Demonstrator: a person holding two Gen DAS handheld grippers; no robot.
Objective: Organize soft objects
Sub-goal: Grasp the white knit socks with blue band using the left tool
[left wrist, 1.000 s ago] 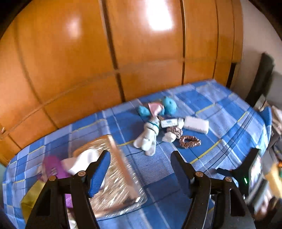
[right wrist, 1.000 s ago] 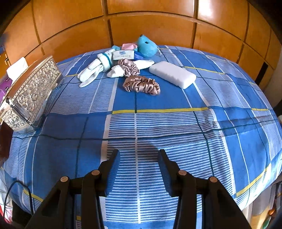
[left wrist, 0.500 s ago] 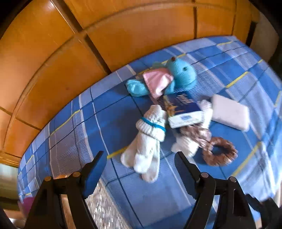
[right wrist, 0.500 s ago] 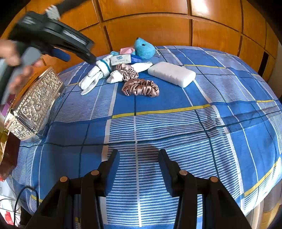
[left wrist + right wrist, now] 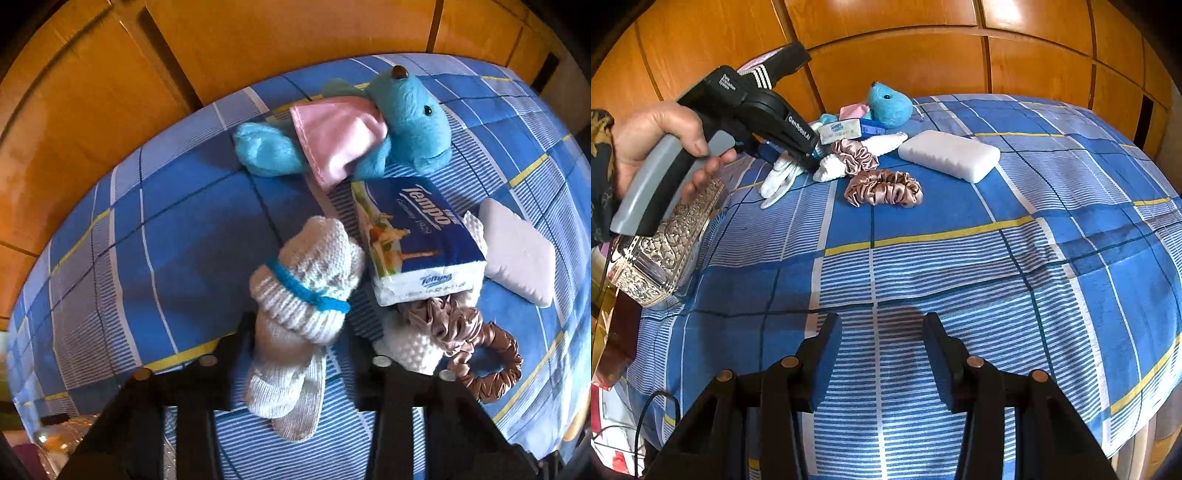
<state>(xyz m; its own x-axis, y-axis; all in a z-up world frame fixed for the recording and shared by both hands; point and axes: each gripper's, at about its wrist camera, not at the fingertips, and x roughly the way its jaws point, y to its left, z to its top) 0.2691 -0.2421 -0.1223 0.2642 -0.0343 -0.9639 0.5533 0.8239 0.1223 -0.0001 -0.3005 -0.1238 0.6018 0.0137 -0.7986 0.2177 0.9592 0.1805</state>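
A bundled pair of white socks [image 5: 306, 295] with a blue band lies on the blue checked bedspread [image 5: 166, 240]. My left gripper [image 5: 301, 343] points steeply down over it, jaws closing, pads against the bundle's two sides. The right wrist view shows the same gripper [image 5: 809, 158], held by a hand [image 5: 661, 129], down on the socks [image 5: 779, 177]. Beside them lie a blue plush toy [image 5: 406, 110], a tissue pack [image 5: 417, 240], a brown satin scrunchie [image 5: 495, 369] and a white pad [image 5: 517, 254]. My right gripper [image 5: 882, 343] hovers open over bare bedspread near the front, nothing between its fingers.
An ornate clear box [image 5: 665, 240] stands at the bed's left edge, under the hand. A second scrunchie [image 5: 853, 155] rests on a white knitted piece [image 5: 882, 142]. Wooden panels [image 5: 923, 55] rise behind the bed. The bed drops off at the right and front.
My left gripper swung from over the clear box to the pile, came down over the white socks and closed on them. The right gripper stayed where it was.
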